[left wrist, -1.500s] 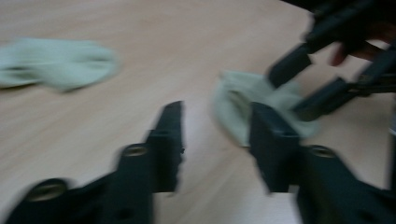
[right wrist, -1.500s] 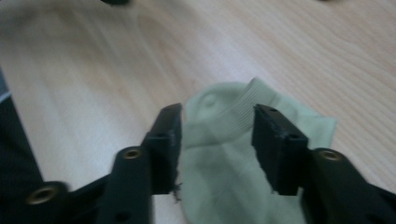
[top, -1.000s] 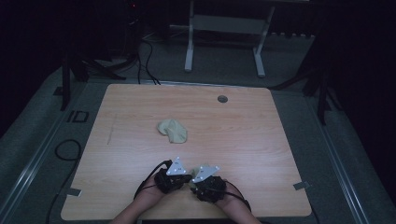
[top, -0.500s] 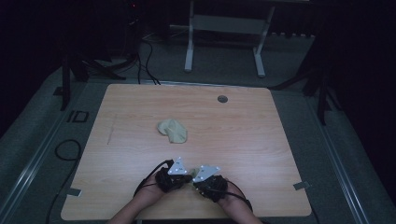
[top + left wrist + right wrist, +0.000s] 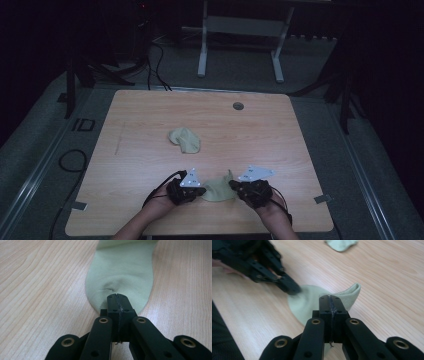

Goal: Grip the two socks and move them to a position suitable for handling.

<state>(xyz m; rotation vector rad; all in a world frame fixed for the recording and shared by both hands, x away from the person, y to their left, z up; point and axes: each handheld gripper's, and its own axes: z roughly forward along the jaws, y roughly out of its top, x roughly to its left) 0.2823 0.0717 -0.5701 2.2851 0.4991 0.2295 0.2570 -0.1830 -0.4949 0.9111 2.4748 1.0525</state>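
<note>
Left gripper [image 5: 198, 191] sits low at the near edge of the pale wooden tabletop [image 5: 300, 150], jaws clamped together on the toe end of a pale green fabric sock [image 5: 218, 190]; in the left gripper view the black jaws meet with the sock [image 5: 120, 277] pinched at their tips, the rest of it lying flat on the wood and running away from the camera; right gripper [image 5: 234, 185] has just been closing and is now clenched on the other end of the same sock, the ribbed cuff [image 5: 347, 296] caught between its jaws and standing up off the tabletop in a curved fold; from the right gripper view the left gripper [image 5: 293, 290] shows across the sock, pinning its far edge down; so the sock is stretched between the two grippers, near the person's side; a second pale green sock [image 5: 185, 140] lies crumpled farther out, near the middle of the tabletop, well apart from both grippers; a small round grey grommet [image 5: 238, 106] sits near the far edge.
</note>
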